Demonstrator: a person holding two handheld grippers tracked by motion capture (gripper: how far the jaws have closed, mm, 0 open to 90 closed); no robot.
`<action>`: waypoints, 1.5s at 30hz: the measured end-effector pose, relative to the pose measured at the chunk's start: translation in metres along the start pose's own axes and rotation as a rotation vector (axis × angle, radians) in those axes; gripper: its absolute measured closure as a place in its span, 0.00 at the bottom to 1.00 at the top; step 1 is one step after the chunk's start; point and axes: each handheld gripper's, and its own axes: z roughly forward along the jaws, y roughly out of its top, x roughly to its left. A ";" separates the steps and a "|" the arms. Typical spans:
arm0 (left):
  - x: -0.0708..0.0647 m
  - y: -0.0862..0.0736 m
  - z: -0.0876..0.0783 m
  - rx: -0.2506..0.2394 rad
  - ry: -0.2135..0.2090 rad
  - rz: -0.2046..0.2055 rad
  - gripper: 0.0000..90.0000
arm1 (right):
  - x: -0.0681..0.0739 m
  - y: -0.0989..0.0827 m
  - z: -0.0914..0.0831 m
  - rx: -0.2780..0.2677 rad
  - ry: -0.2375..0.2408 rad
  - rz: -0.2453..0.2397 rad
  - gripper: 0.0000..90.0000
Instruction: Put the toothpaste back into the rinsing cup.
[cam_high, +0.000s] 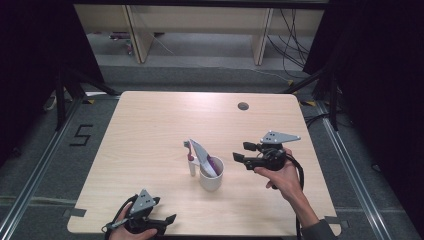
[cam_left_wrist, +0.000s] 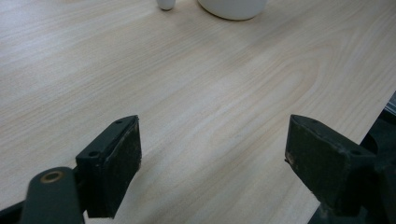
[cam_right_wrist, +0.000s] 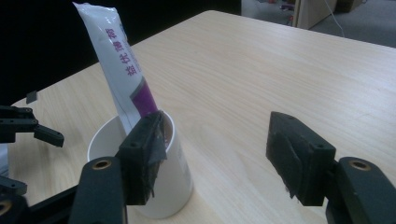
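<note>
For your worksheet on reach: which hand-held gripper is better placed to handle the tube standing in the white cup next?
Right. The right hand-held gripper hangs open just beside the white cup holding the tube. The left hand-held gripper sits open at the table's near edge, farther off.

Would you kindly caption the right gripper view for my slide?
Open right gripper beside a white cup holding a tilted toothpaste tube.

right tool (cam_high: 239, 152): black body, grey three-cornered plate showing small dark screw holes, black cable trailing | left tool (cam_high: 167, 220): wearing the same black body and grey plate | jaws: black blocks carrying worn pads, brass-ringed pivots | sleeve (cam_high: 320, 231): showing grey
</note>
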 end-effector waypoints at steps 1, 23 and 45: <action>0.000 0.000 0.000 0.000 0.000 0.000 0.20 | 0.000 -0.001 -0.001 0.003 0.000 0.007 0.42; 0.000 -0.001 -0.002 -0.015 -0.001 -0.012 0.20 | -0.008 -0.011 -0.012 0.018 -0.033 0.031 0.30; 0.000 -0.003 -0.005 -0.005 0.012 -0.013 0.20 | -0.007 -0.030 -0.025 0.071 -0.053 0.058 0.21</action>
